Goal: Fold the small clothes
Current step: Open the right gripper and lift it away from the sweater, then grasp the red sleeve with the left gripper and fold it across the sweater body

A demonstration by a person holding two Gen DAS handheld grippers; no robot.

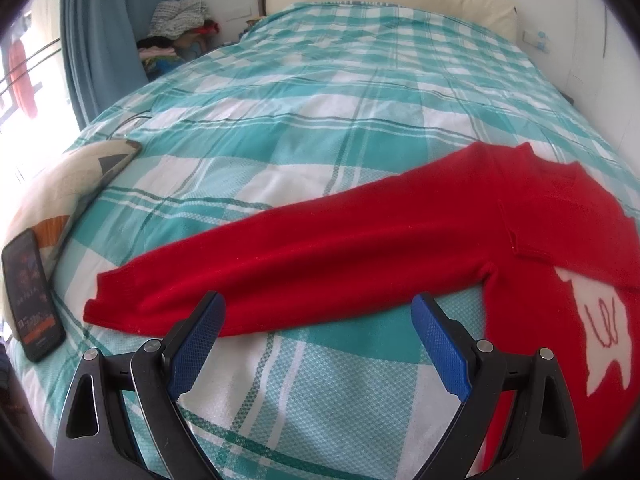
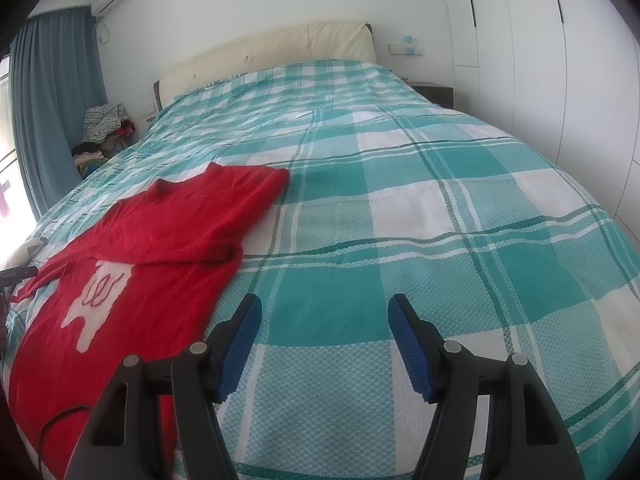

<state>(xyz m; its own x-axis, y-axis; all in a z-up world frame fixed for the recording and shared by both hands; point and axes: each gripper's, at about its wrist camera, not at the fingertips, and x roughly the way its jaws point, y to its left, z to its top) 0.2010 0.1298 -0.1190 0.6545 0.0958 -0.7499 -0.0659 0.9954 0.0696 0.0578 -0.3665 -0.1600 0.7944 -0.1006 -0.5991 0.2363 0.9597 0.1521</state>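
Note:
A small red sweater (image 1: 400, 236) with a white figure on its front lies flat on the teal and white checked bedspread (image 1: 304, 128). Its left sleeve (image 1: 248, 276) stretches out straight toward the left. My left gripper (image 1: 318, 308) is open and empty, just in front of the sleeve's lower edge. In the right wrist view the sweater (image 2: 152, 240) lies at the left, its right sleeve folded in over the chest. My right gripper (image 2: 325, 312) is open and empty over bare bedspread (image 2: 440, 208), to the right of the sweater.
A black phone (image 1: 32, 296) and a cream pillow (image 1: 68, 180) lie at the bed's left edge. A pile of clothes (image 1: 176, 28) sits by the blue curtain (image 1: 100, 28). A cream headboard (image 2: 272, 52) and white wardrobes (image 2: 560, 40) stand behind.

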